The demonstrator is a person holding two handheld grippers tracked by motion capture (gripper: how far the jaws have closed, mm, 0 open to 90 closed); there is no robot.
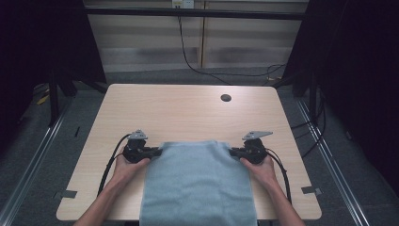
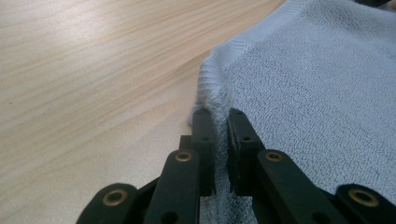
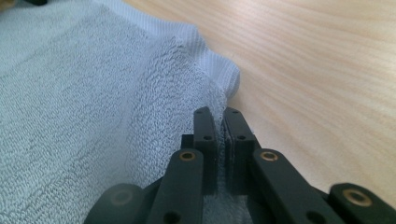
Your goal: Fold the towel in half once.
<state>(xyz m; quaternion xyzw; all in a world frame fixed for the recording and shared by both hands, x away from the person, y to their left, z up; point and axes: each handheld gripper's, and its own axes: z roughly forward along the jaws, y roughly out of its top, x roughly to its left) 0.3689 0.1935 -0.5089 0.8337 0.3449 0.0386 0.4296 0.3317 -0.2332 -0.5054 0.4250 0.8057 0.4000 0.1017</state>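
Towel (image 1: 200,183) flat on worktop (image 1: 188,108), near edge overhanging. Left claw (image 1: 157,151) and right claw (image 1: 233,151) each clamped on a far corner. Grasp step done; next likely lift both evenly to fold.

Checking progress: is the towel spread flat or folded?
Spread flat: the towel lies as one layer, its near end overhanging the table edge.
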